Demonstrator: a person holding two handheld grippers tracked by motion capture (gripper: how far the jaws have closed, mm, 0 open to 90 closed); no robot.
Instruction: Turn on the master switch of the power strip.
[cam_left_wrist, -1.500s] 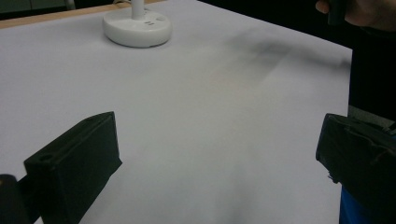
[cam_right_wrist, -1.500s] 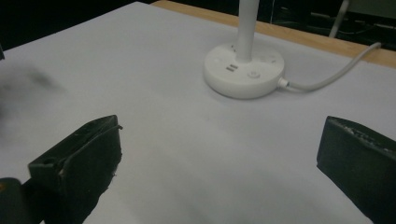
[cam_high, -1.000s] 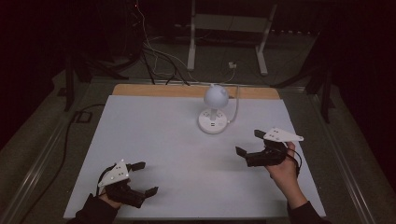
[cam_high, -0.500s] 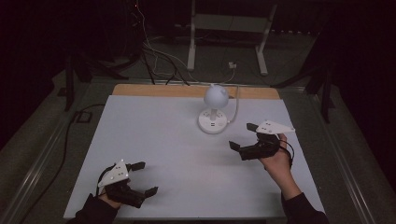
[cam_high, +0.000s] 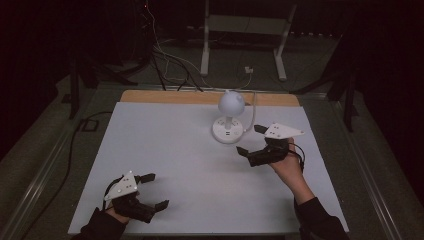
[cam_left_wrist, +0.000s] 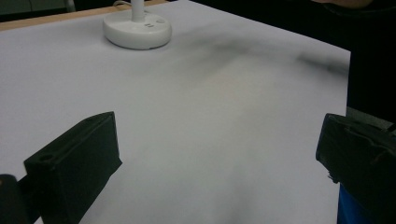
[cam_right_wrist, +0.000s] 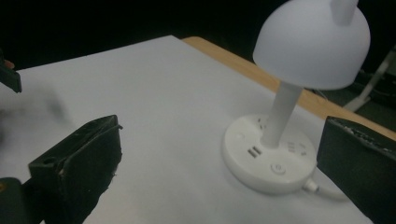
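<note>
Lamp, white with a round base and a dome shade, stands upright on the surface, just beside the right claw and a little beyond it. In the right gripper view the lamp is ahead between the two jaws, not touched; a button and sockets show on its base. The right claw is wide open and holds nothing. The left claw is well apart from the lamp, low at the near edge of the surface, also wide open and empty.
</note>
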